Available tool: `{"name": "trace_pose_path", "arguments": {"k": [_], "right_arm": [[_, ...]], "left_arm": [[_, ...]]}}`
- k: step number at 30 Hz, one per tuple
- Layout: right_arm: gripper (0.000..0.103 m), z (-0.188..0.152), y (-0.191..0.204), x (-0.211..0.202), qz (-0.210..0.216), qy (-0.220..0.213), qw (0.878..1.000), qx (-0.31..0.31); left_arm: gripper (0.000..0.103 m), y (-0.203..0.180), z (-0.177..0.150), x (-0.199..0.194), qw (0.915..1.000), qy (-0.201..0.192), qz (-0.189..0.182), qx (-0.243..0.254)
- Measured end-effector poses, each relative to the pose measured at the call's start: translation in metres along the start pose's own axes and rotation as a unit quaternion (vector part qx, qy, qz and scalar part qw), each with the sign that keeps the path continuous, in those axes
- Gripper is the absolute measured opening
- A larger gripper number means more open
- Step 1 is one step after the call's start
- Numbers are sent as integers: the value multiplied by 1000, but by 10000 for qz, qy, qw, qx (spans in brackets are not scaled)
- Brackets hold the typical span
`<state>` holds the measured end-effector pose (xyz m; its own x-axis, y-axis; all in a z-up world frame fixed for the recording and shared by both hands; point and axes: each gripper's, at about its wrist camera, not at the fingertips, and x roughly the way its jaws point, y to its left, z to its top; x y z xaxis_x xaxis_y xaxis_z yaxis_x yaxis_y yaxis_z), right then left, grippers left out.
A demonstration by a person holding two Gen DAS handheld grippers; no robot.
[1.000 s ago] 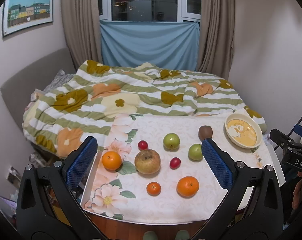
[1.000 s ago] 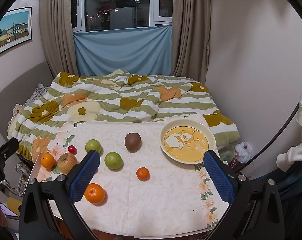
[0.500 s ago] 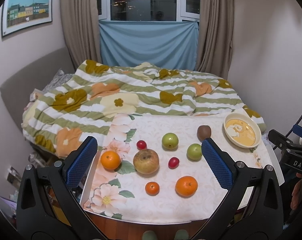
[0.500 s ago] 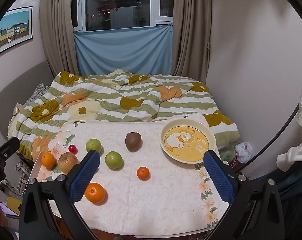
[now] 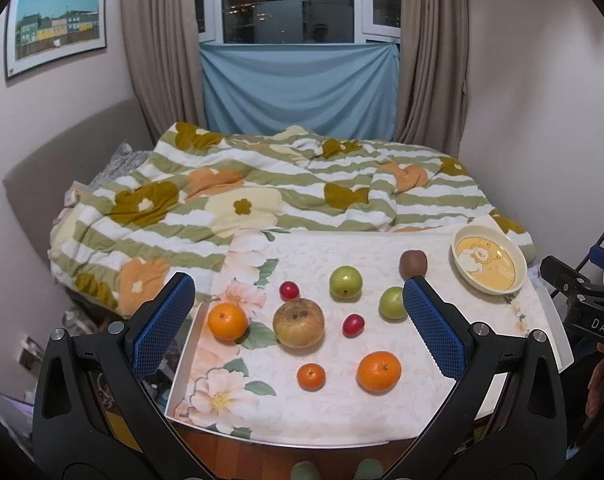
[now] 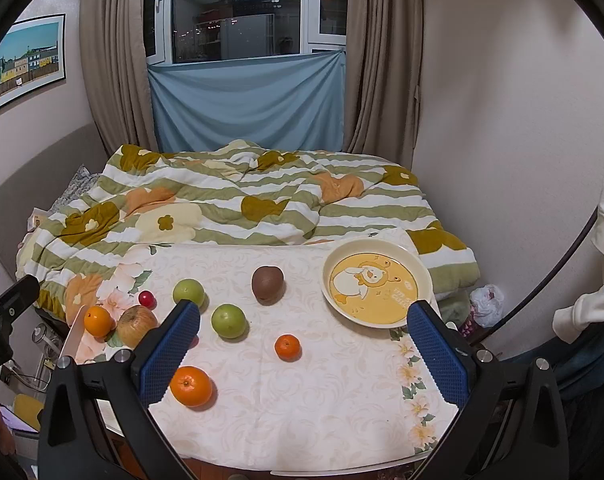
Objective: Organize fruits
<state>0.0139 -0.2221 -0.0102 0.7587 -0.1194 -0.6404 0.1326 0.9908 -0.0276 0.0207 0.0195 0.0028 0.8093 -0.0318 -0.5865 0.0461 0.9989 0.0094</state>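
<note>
Fruits lie loose on a floral tablecloth (image 5: 341, 408): a brownish apple (image 5: 298, 322), two large oranges (image 5: 227, 321) (image 5: 378, 371), a small tangerine (image 5: 311, 376), two green apples (image 5: 345, 282) (image 5: 392, 303), two small red fruits (image 5: 289, 290) (image 5: 353, 325) and a brown kiwi (image 5: 412, 262). A cream plate with a duck picture (image 6: 375, 282) stands at the table's far right. My left gripper (image 5: 298, 320) is open and empty, above the near edge. My right gripper (image 6: 302, 344) is open and empty, above the near right part; the tangerine (image 6: 287, 347) lies between its fingers in view.
A bed with a green-striped flowered quilt (image 5: 262, 200) borders the table's far side. Walls stand to the left and right, a curtained window behind. The other gripper shows at the right edge of the left wrist view (image 5: 581, 304). A white sleeve (image 6: 589, 312) is at right.
Both views shift only slightly; the left gripper has drawn back and up a little. No fruit has moved and both grippers stay open.
</note>
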Motion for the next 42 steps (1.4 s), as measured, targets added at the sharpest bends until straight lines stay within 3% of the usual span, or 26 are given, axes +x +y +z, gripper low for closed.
{"name": "trace_pose_path", "arguments": {"k": [11, 18, 28, 34, 42], "right_arm": [[103, 2, 3, -1, 16, -28, 10000, 0], [103, 7, 19, -5, 69, -114, 9999, -106], [103, -9, 40, 14, 136, 388, 9990, -169], [103, -33, 57, 34, 287, 571, 9978, -180], [103, -77, 85, 73, 527, 893, 9943, -239]], "left_arm": [[103, 2, 3, -1, 10000, -35, 22, 12], [103, 28, 4, -5, 9998, -84, -115, -125], [103, 72, -12, 29, 9990, 440, 28, -118], [103, 83, -37, 64, 9967, 790, -158, 6], [103, 79, -62, 121, 9890, 1220, -720, 425]]}}
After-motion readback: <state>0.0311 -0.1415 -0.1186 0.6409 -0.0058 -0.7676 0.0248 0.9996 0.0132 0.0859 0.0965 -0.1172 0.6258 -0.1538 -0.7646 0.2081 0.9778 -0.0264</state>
